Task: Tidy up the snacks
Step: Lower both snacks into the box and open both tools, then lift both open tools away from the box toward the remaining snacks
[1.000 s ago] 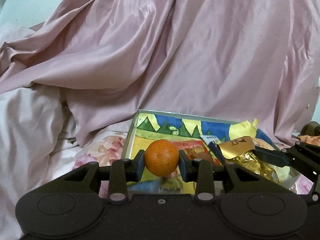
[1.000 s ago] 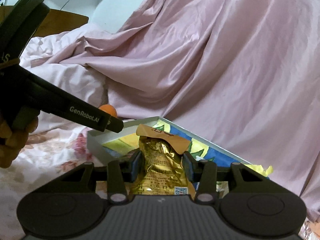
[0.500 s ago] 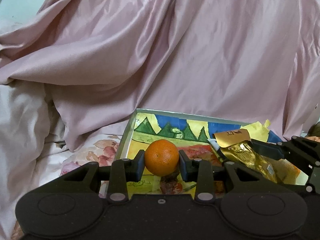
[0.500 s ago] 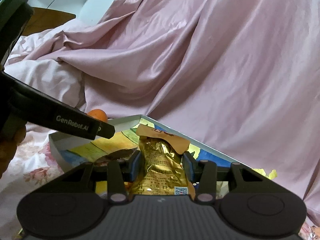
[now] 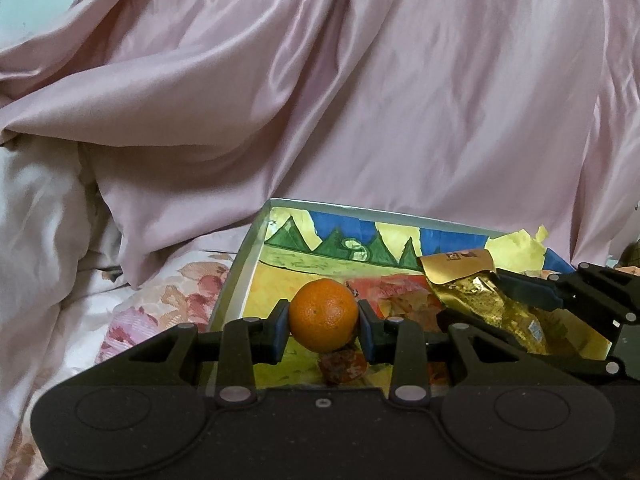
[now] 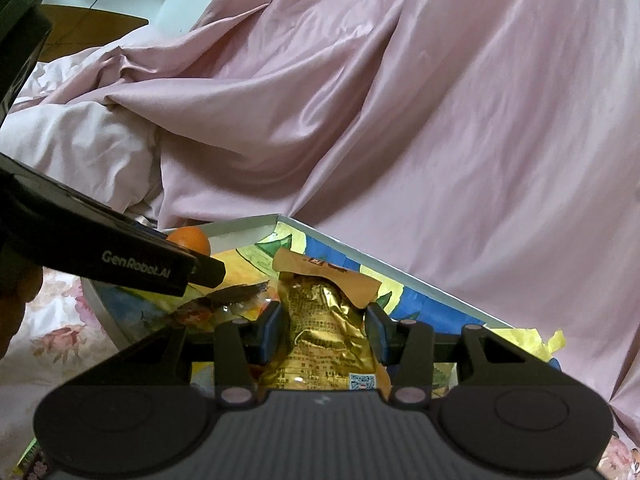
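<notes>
the left claw [image 5: 323,326] is clenched on a round orange tangerine [image 5: 323,315], held over the near left part of a shallow white-rimmed tray with a painted landscape lining [image 5: 256,248]. the right claw [image 6: 327,328] grips a crinkled gold foil snack packet [image 6: 324,320] above the same tray, which rests on the floral bed sheet [image 5: 160,300] below draped pink satin fabric [image 5: 360,100].

1. One orange [image 5: 323,315];
2. One gold snack packet [image 6: 328,330];
3. One painted tray [image 5: 256,256];
4. Two grippers, left [image 5: 323,330] and right [image 6: 326,334];
5. One dark wrapped snack [image 5: 342,366] lying in the tray;
6. One pink sheet [image 5: 360,100].
</notes>
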Available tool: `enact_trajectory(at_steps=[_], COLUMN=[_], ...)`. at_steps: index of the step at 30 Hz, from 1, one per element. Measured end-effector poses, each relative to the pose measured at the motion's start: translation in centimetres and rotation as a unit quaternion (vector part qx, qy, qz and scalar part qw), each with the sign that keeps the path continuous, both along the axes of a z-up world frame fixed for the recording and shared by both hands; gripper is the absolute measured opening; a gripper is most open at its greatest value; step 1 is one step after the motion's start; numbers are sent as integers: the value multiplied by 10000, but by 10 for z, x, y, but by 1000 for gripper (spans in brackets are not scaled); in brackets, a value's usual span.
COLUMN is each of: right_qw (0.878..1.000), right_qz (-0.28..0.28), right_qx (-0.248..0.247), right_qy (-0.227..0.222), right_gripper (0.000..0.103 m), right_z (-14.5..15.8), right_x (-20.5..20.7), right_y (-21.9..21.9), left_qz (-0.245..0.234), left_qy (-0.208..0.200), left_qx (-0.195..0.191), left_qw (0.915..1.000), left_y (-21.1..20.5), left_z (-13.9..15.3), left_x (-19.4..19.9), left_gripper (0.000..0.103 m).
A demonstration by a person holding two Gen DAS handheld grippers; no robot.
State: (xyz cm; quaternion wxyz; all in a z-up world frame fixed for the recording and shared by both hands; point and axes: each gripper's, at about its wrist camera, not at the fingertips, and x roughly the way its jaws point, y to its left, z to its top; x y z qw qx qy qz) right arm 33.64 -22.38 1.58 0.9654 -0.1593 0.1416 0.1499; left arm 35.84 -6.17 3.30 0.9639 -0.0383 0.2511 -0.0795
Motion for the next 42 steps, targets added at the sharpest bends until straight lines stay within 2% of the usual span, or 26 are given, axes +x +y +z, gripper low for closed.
enact_trajectory(at_steps=[11,15,17,19,23,27,31,36,42], right_qw=[9999,9998,9997,9996,9996,9994,9987,9964,9936], right_qz=[-37,-103,-165,-191,-209,-228,-276,-371,-523], right_qx=[63,85,103,141,195,262,393,659,815], right_qy=[105,130,136,157,68,-21,-186,-390,-580], right_gripper=[50,52,53,54,66,71,82,94,103], right_z=[-6,-9,-9,-9,-4,5,18,34,50], right_x=[3,5,6,5,-1,-11,-30,-59,-94], right_y=[-2,-3,-3,-5,-8,-13,-20,-32,-47], left_qz=[-16,-87,-24,43,137,238,316,423,476], left_qy=[104,244,238,207,116,-33,-239,-469,-609], left_qx=[-19,-135,-197,-243,-307,-341,-462,-508,-432], left_qw=[9999,9996,9995,9995,9994,9991,9981,9967,9961], left_y=[-3,-3,-2,-1,2,5,9,13,13], left_z=[-6,-8,-7,-3,6,19,34,50,63], left_x=[3,5,3,0,-6,-18,-36,-63,-97], left_gripper=[37,38,43,53,62,79,94,102,102])
